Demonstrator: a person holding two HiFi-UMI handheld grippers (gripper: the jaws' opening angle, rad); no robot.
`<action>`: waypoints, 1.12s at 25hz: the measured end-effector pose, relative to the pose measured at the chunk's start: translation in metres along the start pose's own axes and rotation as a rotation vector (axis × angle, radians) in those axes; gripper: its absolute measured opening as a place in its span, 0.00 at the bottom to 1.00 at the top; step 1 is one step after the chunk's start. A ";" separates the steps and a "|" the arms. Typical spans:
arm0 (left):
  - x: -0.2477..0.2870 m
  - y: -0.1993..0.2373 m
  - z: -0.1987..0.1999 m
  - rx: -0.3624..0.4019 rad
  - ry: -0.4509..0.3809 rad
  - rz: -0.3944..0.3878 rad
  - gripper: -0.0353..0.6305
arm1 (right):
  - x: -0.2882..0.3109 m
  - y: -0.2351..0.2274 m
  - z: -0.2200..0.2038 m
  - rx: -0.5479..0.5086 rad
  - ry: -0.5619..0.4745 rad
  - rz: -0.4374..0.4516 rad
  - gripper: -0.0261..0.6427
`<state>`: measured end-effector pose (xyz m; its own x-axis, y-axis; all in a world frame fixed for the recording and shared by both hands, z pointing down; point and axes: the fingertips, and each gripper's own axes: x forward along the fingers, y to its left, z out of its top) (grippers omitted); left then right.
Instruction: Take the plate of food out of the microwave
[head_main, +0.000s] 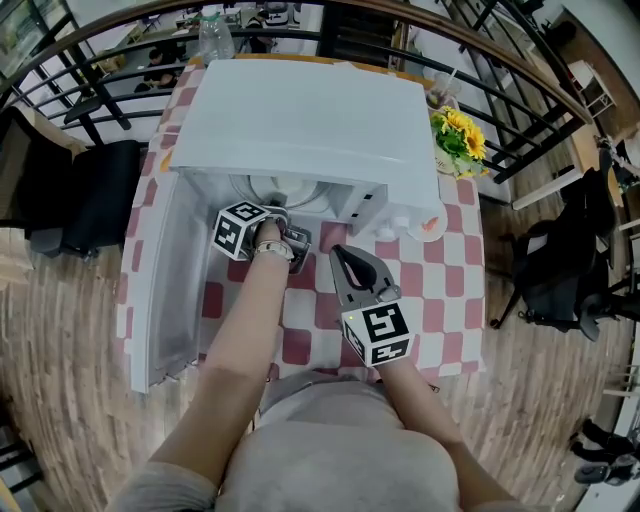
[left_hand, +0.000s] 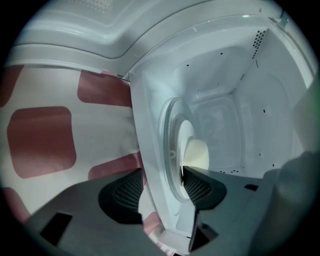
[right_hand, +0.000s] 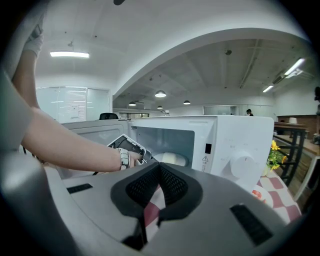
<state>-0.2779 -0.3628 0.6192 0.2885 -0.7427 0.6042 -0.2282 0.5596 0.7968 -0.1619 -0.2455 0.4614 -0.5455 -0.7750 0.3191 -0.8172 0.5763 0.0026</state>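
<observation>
At 5 o'clock in the head view, nearest the person, the right gripper (head_main: 340, 254) hovered over the red-and-white checked tabletop (head_main: 445, 300), its fingers closed together on nothing. Just beyond, at its 10 o'clock, the left gripper (head_main: 281, 214) reached into the mouth of the boxy white microwave (head_main: 310, 110), whose white door (head_main: 165, 270) hung open toward 8 o'clock. Its fingers stood apart, one on either side of the white front edge of the cavity floor, gripping nothing. Just past them the round white plate (left_hand: 186, 135) lay on the glass turntable ring (left_hand: 167, 145) inside the cavity, carrying a pale cream, rounded lump of food (left_hand: 199, 154). Farther off, yellow sunflowers (head_main: 458, 135) stood at the microwave's 2 o'clock and a clear plastic bottle (head_main: 214, 36) at its 11 o'clock.
</observation>
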 end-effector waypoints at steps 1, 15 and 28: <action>-0.002 0.000 -0.001 -0.006 0.001 -0.006 0.43 | -0.001 0.001 0.001 -0.001 -0.003 0.000 0.07; -0.017 -0.004 -0.011 -0.118 0.047 -0.055 0.17 | -0.015 0.007 0.006 -0.015 -0.034 -0.008 0.07; -0.033 -0.022 -0.017 -0.127 0.048 -0.243 0.08 | -0.020 0.007 0.008 0.009 -0.053 -0.013 0.07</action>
<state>-0.2668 -0.3450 0.5817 0.3652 -0.8440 0.3929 -0.0292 0.4115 0.9110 -0.1583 -0.2278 0.4470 -0.5435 -0.7953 0.2685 -0.8260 0.5636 -0.0024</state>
